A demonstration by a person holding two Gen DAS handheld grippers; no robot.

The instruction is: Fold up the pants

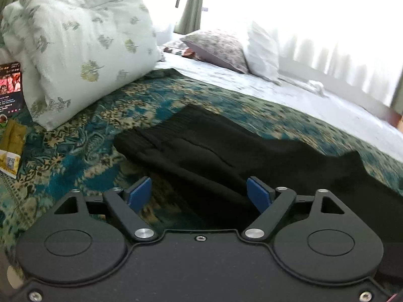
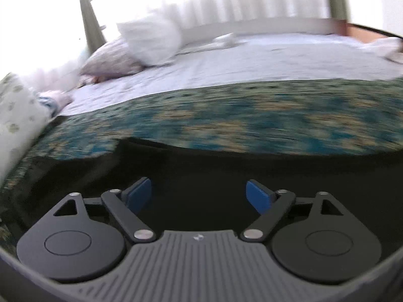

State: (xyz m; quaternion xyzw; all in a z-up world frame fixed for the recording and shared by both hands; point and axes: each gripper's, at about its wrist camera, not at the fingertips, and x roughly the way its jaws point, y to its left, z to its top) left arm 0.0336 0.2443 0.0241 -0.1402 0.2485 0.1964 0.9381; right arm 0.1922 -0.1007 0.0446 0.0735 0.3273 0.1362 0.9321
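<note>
Black pants (image 1: 214,146) lie spread on a teal and beige patterned blanket (image 1: 83,141) on a bed. In the left wrist view my left gripper (image 1: 199,193) is open and empty, just above the near edge of the pants, with its blue pads (image 1: 139,195) wide apart. In the right wrist view the pants (image 2: 226,166) fill the lower middle as a dark, blurred sheet. My right gripper (image 2: 199,193) is open and empty over them. The patterned blanket (image 2: 252,115) runs beyond.
A folded white floral quilt (image 1: 83,50) sits at the left on the blanket, with printed packets (image 1: 10,115) beside it. Pillows (image 1: 239,47) lie at the far side on a pale sheet (image 2: 252,58). Bright curtained windows stand behind the bed.
</note>
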